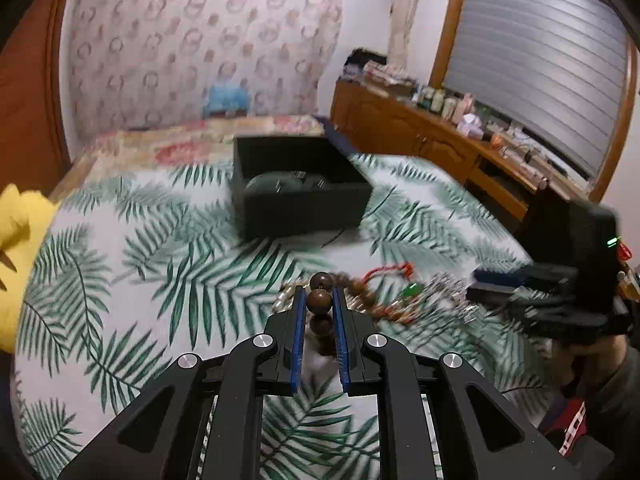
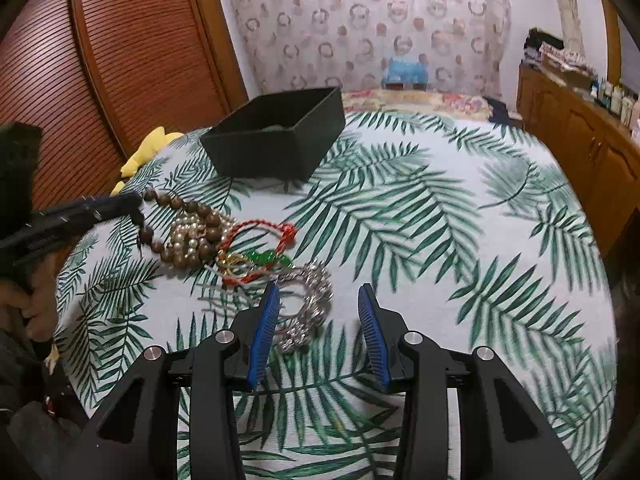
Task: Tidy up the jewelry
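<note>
My left gripper is shut on the brown wooden bead bracelet, whose beads sit between its blue pads; the bracelet also shows in the right wrist view, with the left gripper at its far-left end. A pearl bracelet, a red cord bracelet with green stones and a silver chain bracelet lie in a pile on the leaf-print bedspread. My right gripper is open, with the silver bracelet between its fingers. A black open box stands beyond the pile.
The bed has a leaf-print cover. A yellow plush toy lies at its left edge. A wooden cabinet with bottles runs along the right wall. A louvred wooden door stands at left.
</note>
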A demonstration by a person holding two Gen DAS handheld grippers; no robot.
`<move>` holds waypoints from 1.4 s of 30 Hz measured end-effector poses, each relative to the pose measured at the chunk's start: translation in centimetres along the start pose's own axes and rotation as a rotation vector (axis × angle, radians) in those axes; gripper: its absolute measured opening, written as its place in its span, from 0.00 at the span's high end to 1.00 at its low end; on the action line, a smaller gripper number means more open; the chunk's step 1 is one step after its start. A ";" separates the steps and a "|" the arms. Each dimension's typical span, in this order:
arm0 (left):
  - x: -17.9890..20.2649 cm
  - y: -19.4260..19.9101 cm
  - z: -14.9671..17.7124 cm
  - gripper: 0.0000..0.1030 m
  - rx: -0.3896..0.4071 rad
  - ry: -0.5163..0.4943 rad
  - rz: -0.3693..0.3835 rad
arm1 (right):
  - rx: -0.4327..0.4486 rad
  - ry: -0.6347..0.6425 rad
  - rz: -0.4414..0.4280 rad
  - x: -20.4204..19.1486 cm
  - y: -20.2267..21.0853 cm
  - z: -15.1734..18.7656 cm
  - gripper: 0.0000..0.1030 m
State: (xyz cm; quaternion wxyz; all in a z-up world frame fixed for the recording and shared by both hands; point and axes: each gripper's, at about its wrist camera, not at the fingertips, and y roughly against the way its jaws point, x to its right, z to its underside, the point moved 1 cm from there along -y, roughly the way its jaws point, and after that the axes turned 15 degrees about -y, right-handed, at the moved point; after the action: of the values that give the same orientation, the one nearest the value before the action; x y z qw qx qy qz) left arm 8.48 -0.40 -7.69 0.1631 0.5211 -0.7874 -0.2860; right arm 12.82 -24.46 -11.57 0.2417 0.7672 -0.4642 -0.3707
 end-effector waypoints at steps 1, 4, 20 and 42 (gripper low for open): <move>0.3 0.4 -0.3 0.88 0.013 -0.007 0.000 | -0.014 -0.013 -0.014 0.1 -0.2 0.0 0.58; 0.9 1.3 -1.2 0.88 0.040 -0.024 0.006 | -0.043 -0.042 -0.030 0.3 -0.8 0.1 0.58; 1.2 2.8 -2.8 0.88 0.087 -0.047 -0.011 | 0.037 -0.011 -0.112 -1.5 2.7 -1.5 0.91; 1.7 2.8 -3.2 0.88 0.084 -0.065 -0.006 | -0.080 0.062 -0.037 0.7 2.9 -1.2 0.91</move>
State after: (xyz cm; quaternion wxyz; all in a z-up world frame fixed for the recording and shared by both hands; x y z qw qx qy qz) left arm 7.53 -2.02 -3.50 0.1146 0.5204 -0.8019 -0.2701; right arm 12.44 -26.33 -8.97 0.2794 0.7765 -0.4271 -0.3695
